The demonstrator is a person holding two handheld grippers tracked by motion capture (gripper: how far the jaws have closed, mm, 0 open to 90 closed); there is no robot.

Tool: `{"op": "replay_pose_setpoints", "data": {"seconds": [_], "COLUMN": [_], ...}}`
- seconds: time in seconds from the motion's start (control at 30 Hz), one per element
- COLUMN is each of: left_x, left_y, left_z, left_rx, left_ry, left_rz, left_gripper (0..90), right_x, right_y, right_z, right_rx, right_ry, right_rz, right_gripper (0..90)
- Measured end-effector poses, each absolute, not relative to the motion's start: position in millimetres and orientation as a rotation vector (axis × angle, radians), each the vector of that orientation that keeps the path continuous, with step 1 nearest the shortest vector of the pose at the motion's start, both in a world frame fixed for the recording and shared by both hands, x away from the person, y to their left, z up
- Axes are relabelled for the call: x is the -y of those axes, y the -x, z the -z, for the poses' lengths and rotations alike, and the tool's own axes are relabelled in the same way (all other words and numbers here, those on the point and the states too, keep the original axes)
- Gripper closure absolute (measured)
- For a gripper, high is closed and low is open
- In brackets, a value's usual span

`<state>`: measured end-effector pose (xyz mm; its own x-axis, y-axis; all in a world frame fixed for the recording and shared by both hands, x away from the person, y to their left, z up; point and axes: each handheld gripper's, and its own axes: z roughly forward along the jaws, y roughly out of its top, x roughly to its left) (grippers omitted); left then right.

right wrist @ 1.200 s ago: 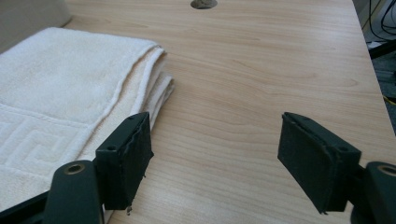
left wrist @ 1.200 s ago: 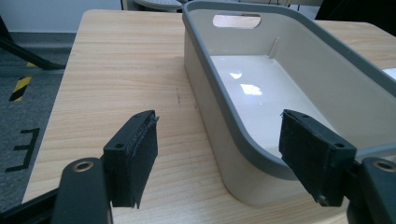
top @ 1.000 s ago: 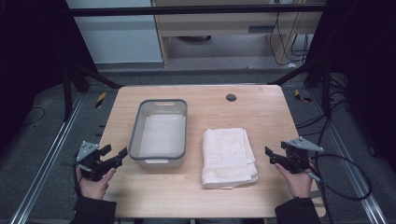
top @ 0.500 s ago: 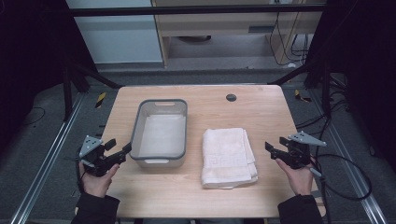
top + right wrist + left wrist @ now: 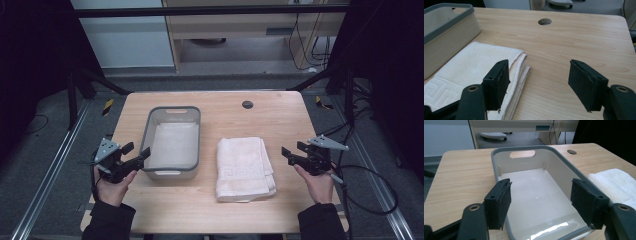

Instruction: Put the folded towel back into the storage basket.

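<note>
I'm holding both grippers released: left gripper (image 5: 134, 156) facing the tub (image 5: 172, 142), right gripper (image 5: 291, 154) nearer the towel (image 5: 244, 167).

A light wooden tabletop (image 5: 250, 210) with a round cable hole (image 5: 247, 104) stood on grey carpeted floor (image 5: 45, 165). Metal rails (image 5: 42, 192) ran along both sides. Behind it stood a pale wall panel (image 5: 125, 40) and a wooden desk (image 5: 235, 30) with cables (image 5: 312, 45) hanging down. The edges of the room lay dark.

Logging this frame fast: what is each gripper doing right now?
Left gripper: open, holding nothing, at the bin.
Right gripper: open, holding nothing, beside the towel.
</note>
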<state>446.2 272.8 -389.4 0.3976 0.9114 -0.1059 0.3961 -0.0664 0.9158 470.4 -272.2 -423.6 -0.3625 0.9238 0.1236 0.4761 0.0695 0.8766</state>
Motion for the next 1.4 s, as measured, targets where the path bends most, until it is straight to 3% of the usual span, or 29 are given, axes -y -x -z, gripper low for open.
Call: {"op": "replay_pose_setpoints", "data": {"seconds": [1.4], "left_x": [-163], "left_y": [-451], "left_z": [391], "left_rx": [-0.979], "left_ry": [-1.804], "left_rz": [-0.56], "left_gripper": [34.9], "right_x": [241], "right_y": [-498], "right_z": [409], "right_rx": [-1.938], "right_ry": [-1.313], "right_rz": [-1.291], "right_gripper": [33.4]}}
